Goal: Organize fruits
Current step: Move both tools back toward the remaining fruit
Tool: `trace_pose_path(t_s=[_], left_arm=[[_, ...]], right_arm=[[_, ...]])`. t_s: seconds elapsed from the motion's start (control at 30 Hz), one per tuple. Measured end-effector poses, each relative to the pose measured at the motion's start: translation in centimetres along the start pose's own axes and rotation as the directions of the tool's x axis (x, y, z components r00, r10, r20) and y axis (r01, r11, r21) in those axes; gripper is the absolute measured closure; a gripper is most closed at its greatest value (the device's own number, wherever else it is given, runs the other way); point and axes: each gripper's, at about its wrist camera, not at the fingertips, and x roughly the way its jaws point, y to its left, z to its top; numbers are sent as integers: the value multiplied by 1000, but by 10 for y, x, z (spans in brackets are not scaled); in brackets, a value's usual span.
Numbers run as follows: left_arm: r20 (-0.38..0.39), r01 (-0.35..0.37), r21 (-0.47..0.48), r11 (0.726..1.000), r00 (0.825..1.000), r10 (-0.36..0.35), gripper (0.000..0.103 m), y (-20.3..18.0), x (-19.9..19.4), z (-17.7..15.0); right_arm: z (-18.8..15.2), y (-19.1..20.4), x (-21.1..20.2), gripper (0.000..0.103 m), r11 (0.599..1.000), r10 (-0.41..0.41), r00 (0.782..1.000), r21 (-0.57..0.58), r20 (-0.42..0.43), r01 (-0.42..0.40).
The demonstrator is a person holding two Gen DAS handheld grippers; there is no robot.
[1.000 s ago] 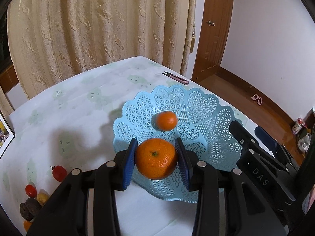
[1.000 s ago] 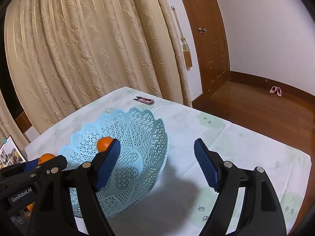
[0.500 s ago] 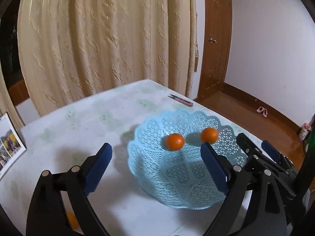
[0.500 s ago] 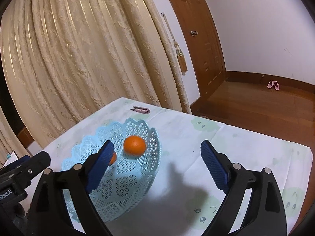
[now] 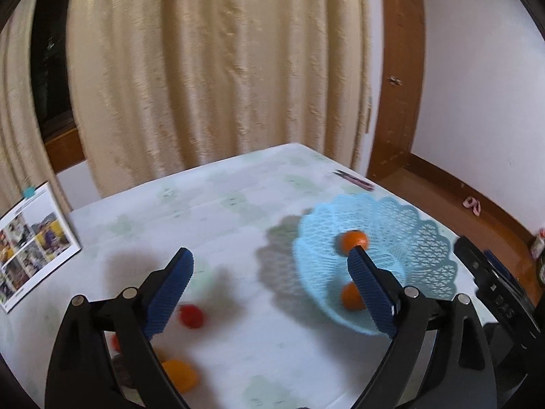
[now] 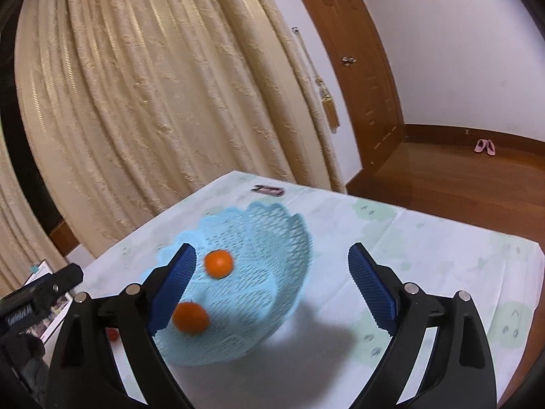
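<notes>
In the left wrist view, motion blur smears the red fruit [image 5: 190, 316]. At seven o'clock, the left gripper's [image 5: 269, 293] black finger half hides an orange fruit [image 5: 180, 375] and a dark one too blurred to name. At three o'clock, its blue pad [image 5: 369, 293] covers part of the near orange [image 5: 351, 296].

A lived-in room of a home. Heavy cream curtains [image 6: 153, 102] hang at twelve o'clock behind a table under a pale patterned tablecloth [image 5: 238, 211]; a wooden door [image 6: 357, 68] stands at two o'clock, pink slippers [image 6: 485, 146] lie on the polished wood floor [image 6: 460, 184] at three, a photo print [image 5: 32, 238] at nine.
</notes>
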Motion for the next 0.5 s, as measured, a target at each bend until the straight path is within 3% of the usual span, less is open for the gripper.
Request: trace_pose_path(t_s=[0.3,0.5], left_arm=[[-22,-116,-123,986,993,114,12,87,-22,-6],[-63,-168,-156,973,985,160,12,126,-35,-20]], right_arm=[[-16,53,-7,11,989,111,992,-95,-65,-117],[-30,99,-7,11,957,177,975,-206,-137,-203]])
